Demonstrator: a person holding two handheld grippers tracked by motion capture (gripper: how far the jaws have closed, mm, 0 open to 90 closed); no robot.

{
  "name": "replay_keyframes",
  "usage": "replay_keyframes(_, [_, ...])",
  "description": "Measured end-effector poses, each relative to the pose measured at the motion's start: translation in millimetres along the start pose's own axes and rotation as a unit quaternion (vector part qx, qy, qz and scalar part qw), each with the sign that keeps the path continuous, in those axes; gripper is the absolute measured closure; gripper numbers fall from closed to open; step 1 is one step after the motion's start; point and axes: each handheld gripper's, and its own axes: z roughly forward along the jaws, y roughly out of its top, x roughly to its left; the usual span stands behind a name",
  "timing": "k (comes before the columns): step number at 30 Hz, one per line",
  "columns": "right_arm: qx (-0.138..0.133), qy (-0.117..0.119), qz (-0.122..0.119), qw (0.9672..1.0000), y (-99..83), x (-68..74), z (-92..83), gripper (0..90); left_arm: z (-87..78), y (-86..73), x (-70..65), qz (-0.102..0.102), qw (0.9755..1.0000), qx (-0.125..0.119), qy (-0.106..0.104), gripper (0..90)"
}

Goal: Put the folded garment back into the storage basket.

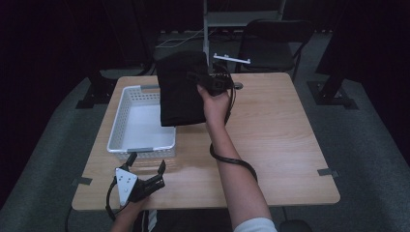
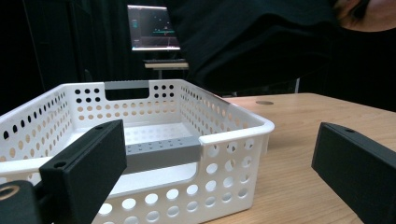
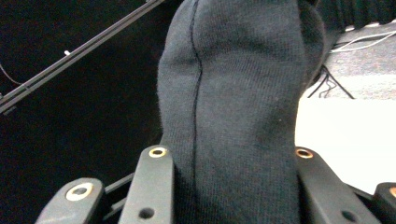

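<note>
Overhead, black cloth (image 1: 181, 89) above white basket (image 1: 121, 140)

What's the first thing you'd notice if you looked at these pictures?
A big folded black cloth hangs in the air over the far end of the white basket, pinched in the right gripper. The basket sits at the left of the wooden table. Near the front edge, the left gripper waits with its jaws open.

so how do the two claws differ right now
The right claw is shut on a folded black knit cloth, held up over the white basket. The left claw stands open and holds nothing, low by the basket's near end. Both have black jaws.
</note>
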Motion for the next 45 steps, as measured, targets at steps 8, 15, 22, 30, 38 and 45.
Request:
replay_keyframes(8, [0.009,0.009,-0.003,0.9999,-5.0,11.5,21.5,68.3,0.1,-0.1,0.0,0.000,1.0000,0.000,0.000,4.4])
replay_keyframes(15, [0.019,0.022,-0.005,0.9995,-11.0,24.0,42.2,68.3,0.2,0.0,0.1,0.000,1.0000,0.000,-0.001,4.4])
replay_keyframes(22, [0.014,0.041,0.004,0.9991,-13.8,33.4,56.0,68.3,0.2,0.0,0.2,0.000,1.0000,0.000,-0.004,4.4])
replay_keyframes(30, [0.019,0.052,0.007,0.9985,-16.4,48.3,74.2,68.3,0.1,-0.1,0.3,0.000,1.0000,-0.001,-0.004,4.4])
replay_keyframes(38, [0.026,0.059,0.006,0.9979,-19.0,59.6,88.1,68.2,0.1,-0.1,0.3,-0.001,1.0000,-0.001,-0.004,4.4])
replay_keyframes(45, [0.030,0.063,0.006,0.9975,-20.0,66.8,99.3,68.2,0.1,-0.1,0.3,-0.001,1.0000,-0.002,-0.004,4.4])
